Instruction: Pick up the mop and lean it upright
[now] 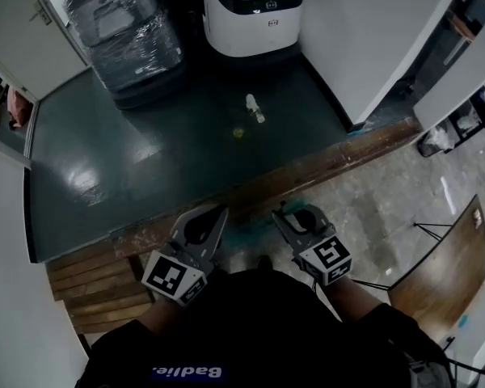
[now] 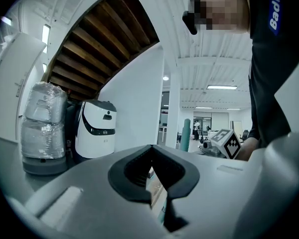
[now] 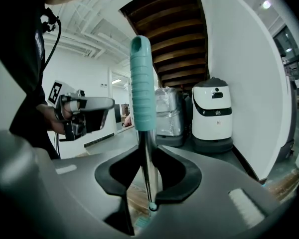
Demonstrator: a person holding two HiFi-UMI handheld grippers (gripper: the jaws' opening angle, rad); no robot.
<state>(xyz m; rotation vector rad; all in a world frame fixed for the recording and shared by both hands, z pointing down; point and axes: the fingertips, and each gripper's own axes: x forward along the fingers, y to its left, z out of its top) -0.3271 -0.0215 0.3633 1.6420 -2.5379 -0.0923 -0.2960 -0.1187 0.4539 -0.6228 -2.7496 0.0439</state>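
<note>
The mop's handle stands upright in the right gripper view, a ribbed teal grip (image 3: 142, 88) on top of a thin metal pole (image 3: 148, 173). My right gripper (image 3: 148, 195) is shut on that pole just below the grip. The mop's lower end is hidden. In the head view both grippers are held close to the body, the left gripper (image 1: 214, 215) beside the right gripper (image 1: 295, 215). The left gripper (image 2: 157, 195) points level, with a narrow gap between its jaws and nothing in it. From it the teal grip (image 2: 185, 133) shows off to the right.
A white cleaning machine (image 1: 252, 10) and a plastic-wrapped machine (image 1: 125, 31) stand at the far end of the dark green floor (image 1: 145, 160). A small bottle (image 1: 255, 107) lies on it. Wooden steps (image 1: 97, 285) are at the left and a brown chair (image 1: 444, 277) at the right.
</note>
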